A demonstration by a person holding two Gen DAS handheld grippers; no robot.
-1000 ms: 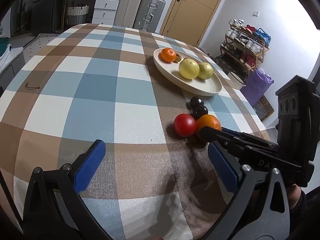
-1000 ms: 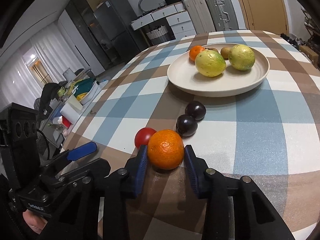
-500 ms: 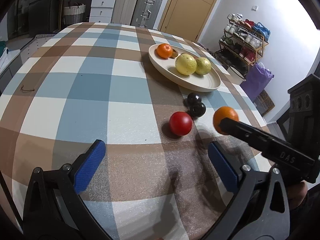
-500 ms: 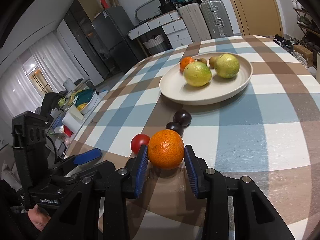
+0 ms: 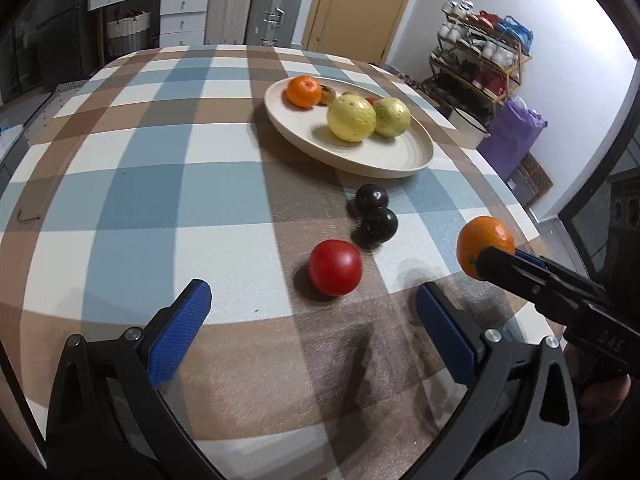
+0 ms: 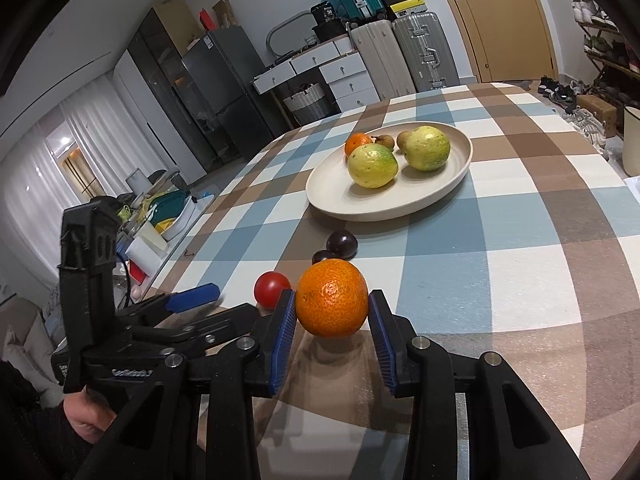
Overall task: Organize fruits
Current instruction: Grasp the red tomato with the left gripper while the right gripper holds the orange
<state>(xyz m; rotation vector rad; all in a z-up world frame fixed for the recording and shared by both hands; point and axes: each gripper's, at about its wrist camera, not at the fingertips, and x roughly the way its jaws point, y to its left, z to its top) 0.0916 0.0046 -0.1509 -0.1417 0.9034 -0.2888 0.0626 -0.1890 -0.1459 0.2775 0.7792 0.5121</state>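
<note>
Above the desk (image 6: 520,208) my right gripper (image 6: 332,316) clamps the orange (image 6: 332,304) for the plate (image 6: 384,208); left gripper (image 5: 312,328) fingers wide, empty, near the tomato (image 5: 335,267).

"das" is printed on the right gripper (image 5: 486,258).

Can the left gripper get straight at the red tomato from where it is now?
Probably yes. The left gripper is open and empty, and the red tomato sits on bare cloth just ahead of its fingers. The dark plums lie behind it, and the right gripper holds its orange off to the side.
</note>
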